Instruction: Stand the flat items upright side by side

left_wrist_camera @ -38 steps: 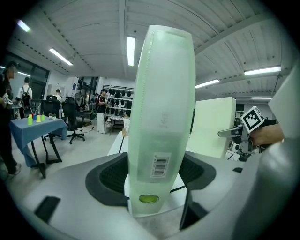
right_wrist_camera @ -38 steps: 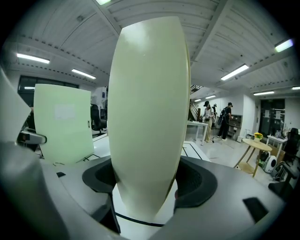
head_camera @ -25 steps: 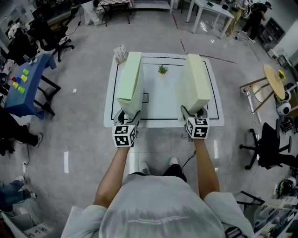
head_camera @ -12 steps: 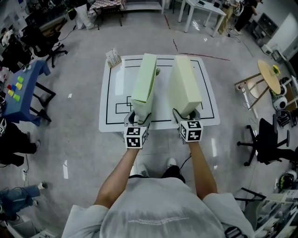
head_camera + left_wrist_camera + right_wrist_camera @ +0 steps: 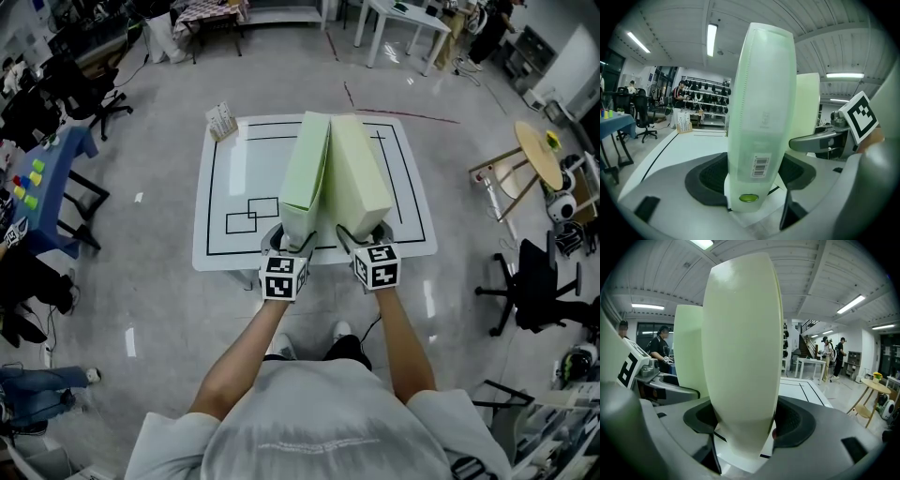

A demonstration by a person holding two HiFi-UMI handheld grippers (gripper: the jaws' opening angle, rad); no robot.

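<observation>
Two tall flat boxes stand upright on the white table [image 5: 234,178], close side by side, their upper parts leaning together. The left one is a light green box [image 5: 307,169] with a barcode label [image 5: 761,166] low on its near end. My left gripper [image 5: 286,246] is shut on its near bottom end, a pad on either side [image 5: 750,176]. The right one is a cream box [image 5: 357,173], and my right gripper [image 5: 362,241] is shut on its near bottom end [image 5: 743,420]. Each gripper view shows the other box beside its own: the cream box [image 5: 809,108] and the green box [image 5: 689,350].
A small card stand [image 5: 220,119] sits at the table's far left corner. Black outlined rectangles [image 5: 251,214] mark the tabletop left of the boxes. A blue table [image 5: 37,183] stands to the left, a round wooden table [image 5: 544,155] and an office chair [image 5: 539,281] to the right.
My left gripper has carried the green box to the right until it stands against the cream box. The right gripper and its box have hardly moved on the table.
</observation>
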